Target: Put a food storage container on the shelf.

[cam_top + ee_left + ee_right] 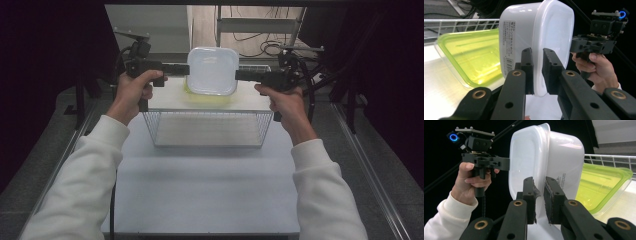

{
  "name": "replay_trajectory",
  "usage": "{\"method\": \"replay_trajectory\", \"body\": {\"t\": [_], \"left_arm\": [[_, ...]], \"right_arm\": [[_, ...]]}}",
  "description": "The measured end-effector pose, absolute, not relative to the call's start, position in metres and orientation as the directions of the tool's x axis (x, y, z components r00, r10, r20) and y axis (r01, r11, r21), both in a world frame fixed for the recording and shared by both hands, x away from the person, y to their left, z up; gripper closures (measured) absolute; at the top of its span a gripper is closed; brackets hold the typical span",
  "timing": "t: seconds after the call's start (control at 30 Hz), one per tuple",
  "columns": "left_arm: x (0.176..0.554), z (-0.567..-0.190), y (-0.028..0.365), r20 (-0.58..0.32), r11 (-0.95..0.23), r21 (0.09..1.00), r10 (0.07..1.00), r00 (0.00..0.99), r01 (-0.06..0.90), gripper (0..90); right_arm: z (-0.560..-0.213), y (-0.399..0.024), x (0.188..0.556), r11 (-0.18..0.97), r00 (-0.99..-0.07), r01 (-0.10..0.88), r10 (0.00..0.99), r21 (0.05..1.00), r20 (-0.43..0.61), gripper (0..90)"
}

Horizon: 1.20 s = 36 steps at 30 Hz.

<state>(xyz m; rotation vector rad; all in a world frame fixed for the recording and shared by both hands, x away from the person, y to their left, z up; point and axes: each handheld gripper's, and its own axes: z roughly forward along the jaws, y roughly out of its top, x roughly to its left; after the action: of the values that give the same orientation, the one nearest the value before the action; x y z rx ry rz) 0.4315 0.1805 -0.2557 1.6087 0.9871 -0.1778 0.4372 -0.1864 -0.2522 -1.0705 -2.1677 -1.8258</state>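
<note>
A: While both claws pinch the rim of the white tub [212, 70], it hangs upside-down above the green lid [471, 57] at the back of the worktop [210, 190], behind the wire basket [207, 131].

B: Grip states?

A: Left claw [184, 69] clenched on the left rim, right claw [241, 75] clenched on the right rim; pads seated.

B: Doing it well?

A: Probably move both hands together, same height, no twisting — the rim is thin and could slip. Clear the basket wall before lowering.
</note>
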Motion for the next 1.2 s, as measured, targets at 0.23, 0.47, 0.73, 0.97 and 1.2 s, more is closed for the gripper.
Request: {"method": "replay_trajectory", "body": {"t": [0.23, 0.47, 0.73, 0.97, 1.2], "left_arm": [[0.454, -0.262, 0.186, -0.628, 0.057, 0.711, 0.500, 0.597, 0.701, 79.8], [0.466, -0.271, 0.191, -0.652, 0.067, 0.686, 0.500, 0.570, 0.725, 79.7], [0.467, -0.271, 0.193, -0.659, 0.073, 0.676, 0.505, 0.557, 0.734, 79.7], [0.468, -0.274, 0.189, -0.661, 0.074, 0.669, 0.514, 0.546, 0.740, 79.7], [0.473, -0.275, 0.189, -0.690, 0.099, 0.649, 0.493, 0.530, 0.754, 80.0]], "right_arm": [[-0.257, -0.180, 0.460, 0.022, -0.717, 0.612, 0.438, 0.791, 0.542, 79.4], [-0.264, -0.174, 0.475, 0.015, -0.694, 0.642, 0.437, 0.767, 0.572, 79.5], [-0.268, -0.173, 0.478, 0.004, -0.677, 0.663, 0.432, 0.749, 0.596, 79.7], [-0.270, -0.174, 0.481, 0.002, -0.660, 0.678, 0.442, 0.735, 0.607, 79.8], [-0.273, -0.177, 0.489, -0.026, -0.634, 0.703, 0.430, 0.711, 0.643, 79.5]]}}
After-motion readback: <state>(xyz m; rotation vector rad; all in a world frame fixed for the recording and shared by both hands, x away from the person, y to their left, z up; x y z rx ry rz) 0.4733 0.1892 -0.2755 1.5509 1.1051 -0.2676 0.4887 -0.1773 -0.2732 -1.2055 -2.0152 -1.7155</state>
